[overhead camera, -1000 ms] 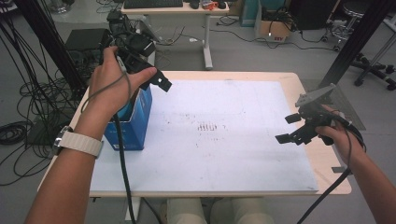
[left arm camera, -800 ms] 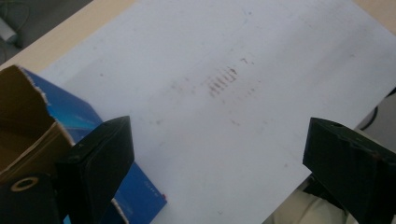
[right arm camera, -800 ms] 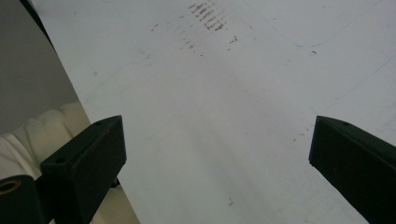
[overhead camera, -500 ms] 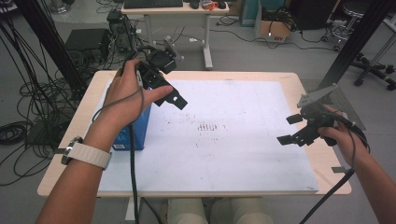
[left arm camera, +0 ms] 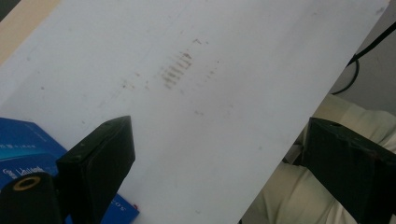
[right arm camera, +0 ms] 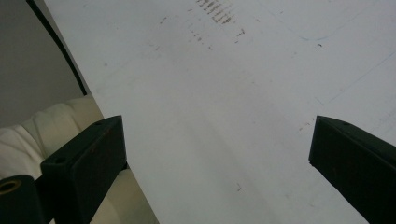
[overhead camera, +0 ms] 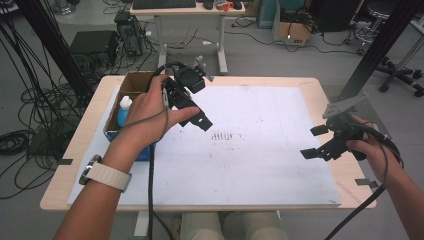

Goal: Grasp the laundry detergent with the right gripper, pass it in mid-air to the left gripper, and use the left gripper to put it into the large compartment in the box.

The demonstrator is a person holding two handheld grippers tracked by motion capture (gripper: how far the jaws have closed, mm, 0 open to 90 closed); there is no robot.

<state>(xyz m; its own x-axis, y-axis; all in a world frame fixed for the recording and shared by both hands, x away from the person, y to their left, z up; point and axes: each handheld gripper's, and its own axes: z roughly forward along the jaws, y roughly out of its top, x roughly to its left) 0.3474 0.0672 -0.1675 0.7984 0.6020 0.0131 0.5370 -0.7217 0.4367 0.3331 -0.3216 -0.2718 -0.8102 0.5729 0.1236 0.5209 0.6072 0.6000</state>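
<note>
My left gripper (overhead camera: 192,112) is held in a hand above the white board's (overhead camera: 260,165) left part, just right of a blue box (overhead camera: 112,134). Its jaws stand wide apart with nothing between them, and the left gripper view looks past the left gripper (left arm camera: 224,149) onto bare board and a corner of the blue box (left arm camera: 28,140). The box is open at the top, and a blue bottle with a white cap (overhead camera: 124,106) stands inside. My right gripper (overhead camera: 314,142) hovers open and empty over the board's right edge; the right gripper (right arm camera: 224,149) frames bare board.
Brown smudge marks (overhead camera: 225,135) sit mid-board. The wooden table (overhead camera: 75,150) rims the board. Behind it are a desk (overhead camera: 165,10), cables and equipment on the floor. Cream trousers (right arm camera: 51,126) show beyond the near edge.
My left gripper has moved from over the blue box rightward onto the board, uncovering the box's open top and the bottle. The right gripper has barely shifted.
</note>
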